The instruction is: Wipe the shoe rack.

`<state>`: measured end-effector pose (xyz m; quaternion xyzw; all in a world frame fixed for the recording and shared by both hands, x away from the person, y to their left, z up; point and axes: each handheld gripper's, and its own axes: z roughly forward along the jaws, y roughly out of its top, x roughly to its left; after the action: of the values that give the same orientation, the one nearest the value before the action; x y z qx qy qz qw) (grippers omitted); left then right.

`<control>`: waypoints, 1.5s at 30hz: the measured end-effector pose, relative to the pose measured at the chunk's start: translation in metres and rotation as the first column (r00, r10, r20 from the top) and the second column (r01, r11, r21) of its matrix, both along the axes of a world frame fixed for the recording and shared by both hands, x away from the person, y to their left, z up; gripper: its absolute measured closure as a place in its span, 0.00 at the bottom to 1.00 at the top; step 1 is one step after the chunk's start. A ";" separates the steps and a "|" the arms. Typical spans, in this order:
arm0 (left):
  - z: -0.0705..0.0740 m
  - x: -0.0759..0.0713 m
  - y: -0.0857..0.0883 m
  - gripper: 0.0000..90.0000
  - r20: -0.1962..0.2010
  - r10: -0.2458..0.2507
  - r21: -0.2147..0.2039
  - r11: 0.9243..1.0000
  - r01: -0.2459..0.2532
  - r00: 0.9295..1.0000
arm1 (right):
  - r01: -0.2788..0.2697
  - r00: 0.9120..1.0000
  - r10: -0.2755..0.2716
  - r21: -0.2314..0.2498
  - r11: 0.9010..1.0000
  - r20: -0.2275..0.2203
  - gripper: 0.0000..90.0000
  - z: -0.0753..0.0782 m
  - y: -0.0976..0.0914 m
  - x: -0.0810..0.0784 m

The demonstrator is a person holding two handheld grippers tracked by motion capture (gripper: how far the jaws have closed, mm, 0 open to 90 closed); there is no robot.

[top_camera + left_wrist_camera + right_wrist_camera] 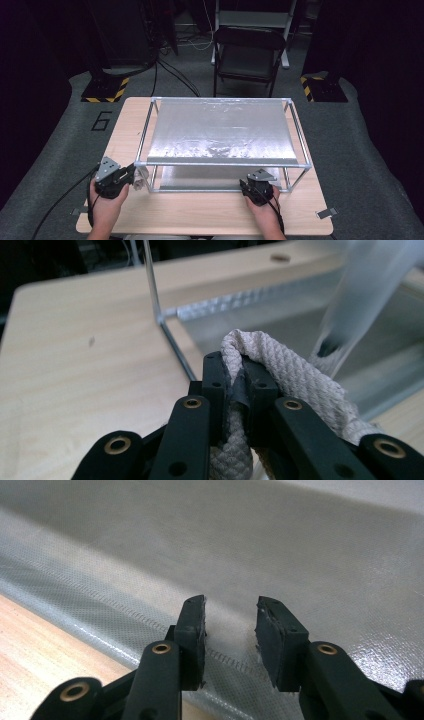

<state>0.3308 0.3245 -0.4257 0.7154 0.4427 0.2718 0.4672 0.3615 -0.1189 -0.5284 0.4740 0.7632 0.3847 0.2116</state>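
Beige woven cloth (280, 372), bunched, pinched in left hand-held gripper (239, 385).

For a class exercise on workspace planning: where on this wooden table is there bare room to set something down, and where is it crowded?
Bare patches of the light wooden table: the front strip between the metal tube frame and the near edge, and a narrow strip left of the frame. It is crowded at the front corners, where the left gripper, clamping a beige woven cloth, and the right gripper work.

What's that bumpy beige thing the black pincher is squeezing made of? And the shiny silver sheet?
The bumpy beige cloth looks like soft woven fabric: its weave shows and it folds. The shiny silver sheet seems to be plastic or foil, glossy and wrinkled, though I can't be sure.
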 end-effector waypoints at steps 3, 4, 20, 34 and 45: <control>0.000 0.000 -0.001 0.92 0.009 -0.007 0.018 1.000 0.007 1.000 | -0.004 1.000 0.004 0.002 1.000 -0.002 0.71 0.000 0.000 0.000; -0.004 0.000 -0.001 0.92 0.002 -0.006 0.004 1.000 0.006 1.000 | -0.004 1.000 0.004 0.002 1.000 -0.002 0.71 0.000 0.000 0.000; -0.029 -0.002 0.000 0.92 -0.075 0.011 -0.018 1.000 -0.012 0.997 | 0.006 1.000 -0.006 -0.013 1.000 0.020 0.71 0.001 0.000 -0.001; -0.020 -0.005 0.005 0.92 -0.066 0.010 -0.046 0.999 -0.013 0.998 | 0.005 1.000 -0.004 -0.023 1.000 0.030 0.71 0.001 -0.001 0.000; 0.035 -0.019 0.017 0.92 0.021 0.026 -0.075 0.997 -0.025 0.999 | 0.006 1.000 -0.005 -0.019 1.000 0.031 0.71 0.001 -0.001 0.000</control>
<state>0.3120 0.3415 -0.3905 0.6888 0.4564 0.2690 0.4948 0.3610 -0.1196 -0.5277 0.4681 0.7622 0.3840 0.2289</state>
